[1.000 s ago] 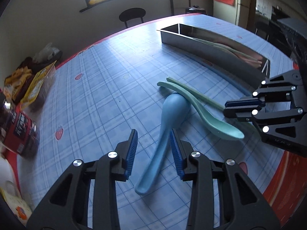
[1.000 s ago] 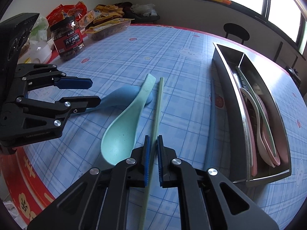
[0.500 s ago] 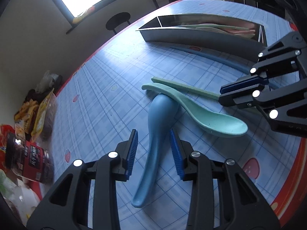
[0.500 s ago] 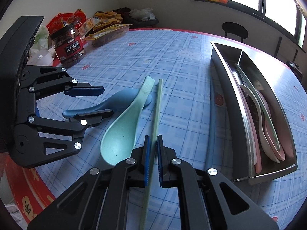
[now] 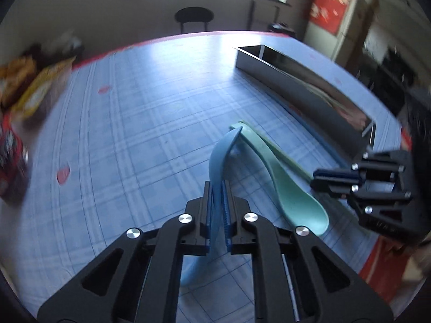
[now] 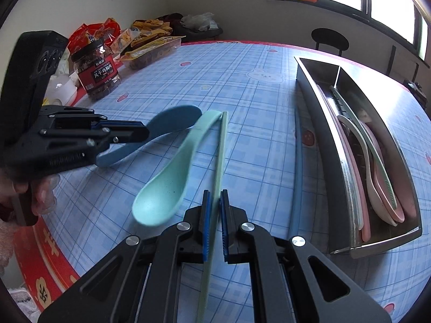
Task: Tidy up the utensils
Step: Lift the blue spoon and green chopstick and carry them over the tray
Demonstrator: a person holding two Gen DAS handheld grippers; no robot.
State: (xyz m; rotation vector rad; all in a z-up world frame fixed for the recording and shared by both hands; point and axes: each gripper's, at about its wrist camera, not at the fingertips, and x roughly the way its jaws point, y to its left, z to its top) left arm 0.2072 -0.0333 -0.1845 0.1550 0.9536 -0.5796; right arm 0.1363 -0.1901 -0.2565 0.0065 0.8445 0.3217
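Both jaws pinching utensils near the table [image 6: 258,99] edge
Left gripper [image 5: 216,188] is clamping the blue spoon [image 5: 219,158], seemingly lifting it; right gripper [image 6: 214,196] is squeezing the green chopstick [image 6: 220,148]; open tablecloth lying beyond.

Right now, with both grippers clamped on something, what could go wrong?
The left gripper pinches the blue spoon by its thin handle, bowl lifted; it could twist loose.

The right gripper holds the green chopstick beside the mint spoon; lifting might nudge that spoon towards the table edge.
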